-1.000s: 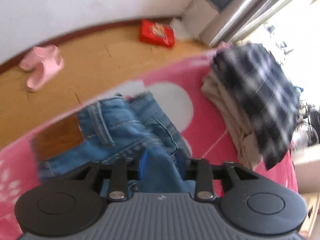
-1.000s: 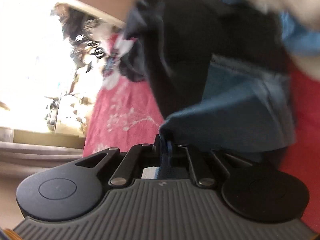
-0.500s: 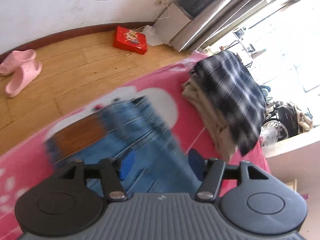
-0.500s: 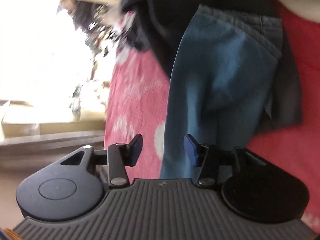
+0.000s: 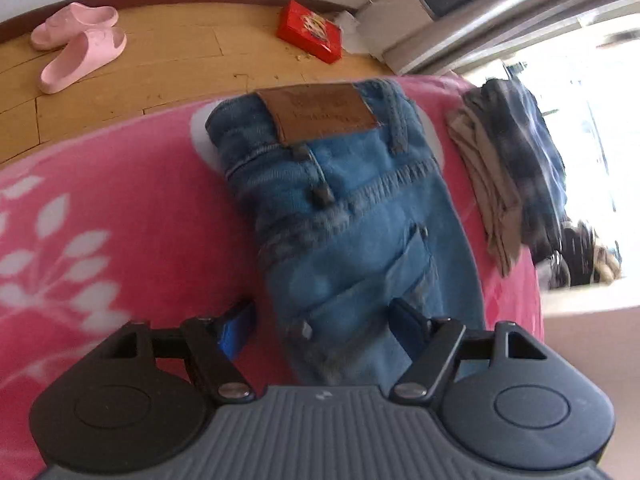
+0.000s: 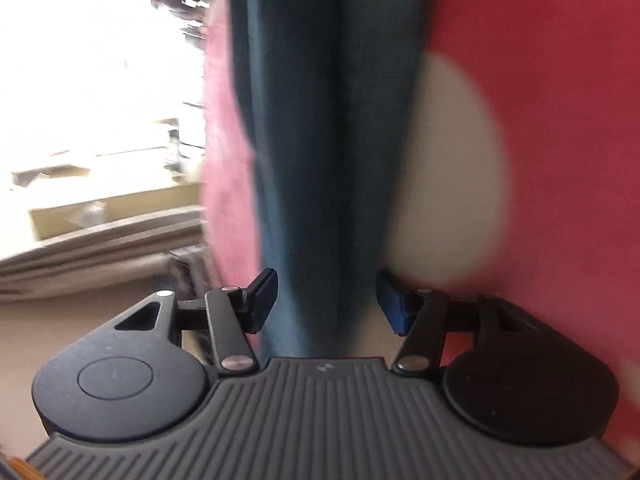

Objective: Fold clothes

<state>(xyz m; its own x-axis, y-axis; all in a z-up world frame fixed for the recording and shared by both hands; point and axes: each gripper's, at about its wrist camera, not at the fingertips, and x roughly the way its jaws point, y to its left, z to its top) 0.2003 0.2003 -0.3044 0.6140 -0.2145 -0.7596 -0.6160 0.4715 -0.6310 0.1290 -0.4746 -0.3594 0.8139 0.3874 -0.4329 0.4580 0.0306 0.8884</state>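
A pair of blue jeans [image 5: 352, 208] lies lengthwise on the pink blanket [image 5: 120, 208], its brown leather waistband patch at the far end. My left gripper [image 5: 320, 324] hovers over the near part of the jeans, jaws opening. The denim lies under the gap and the blue pads [image 5: 236, 328] do not press on it. In the right wrist view the jeans [image 6: 320, 120] run away from me as a dark blue strip. My right gripper [image 6: 328, 302] straddles this end, jaws also opening, with both pads clear of the cloth.
A pile of folded clothes [image 5: 512, 168], beige under dark plaid, sits on the blanket right of the jeans. Beyond the bed's edge lie pink slippers [image 5: 76, 48] and a red box [image 5: 310, 30] on the wooden floor. A cardboard box [image 6: 100, 216] stands by the bright window.
Both grippers were shut on the jeans a second ago and have let go and opened. The jeans now lie flat on the blanket, and both hands have dropped lower over them.
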